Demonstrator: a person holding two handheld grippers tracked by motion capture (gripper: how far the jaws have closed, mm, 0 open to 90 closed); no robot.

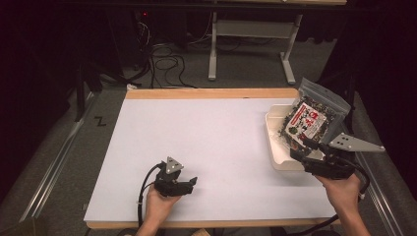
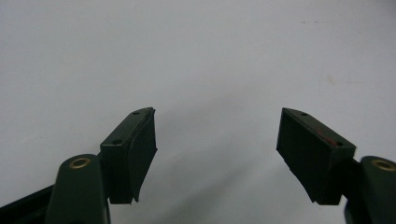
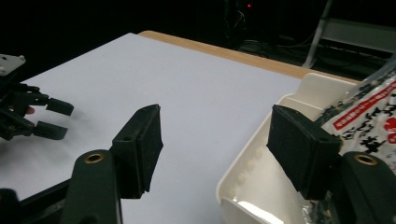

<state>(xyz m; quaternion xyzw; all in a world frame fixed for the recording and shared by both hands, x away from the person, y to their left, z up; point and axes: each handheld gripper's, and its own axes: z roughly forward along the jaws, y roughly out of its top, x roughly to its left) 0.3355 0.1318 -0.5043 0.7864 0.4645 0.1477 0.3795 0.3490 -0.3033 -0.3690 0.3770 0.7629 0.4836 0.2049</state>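
Observation:
A clear zip bag [image 1: 314, 115] with dark contents and a red-and-white label leans tilted in a white tray [image 1: 275, 147] at the table's right edge. My right gripper [image 1: 301, 146] hovers at the tray's near end, just below the bag, and stands open. In the right gripper view its jaws [image 3: 215, 135] hold nothing; the bag [image 3: 369, 116] lies behind the right jaw and the tray's rim [image 3: 252, 158] runs under it. My left gripper [image 1: 191, 183] rests low over the white table near the front edge, open [image 2: 217, 135], with bare table between its jaws.
The white table top [image 1: 206, 137] has a wooden strip along its far edge [image 1: 211, 93]. Beyond it are a dark floor with cables [image 1: 164, 64] and a grey desk frame [image 1: 251, 44]. The left gripper [image 3: 49, 119] also appears in the right gripper view.

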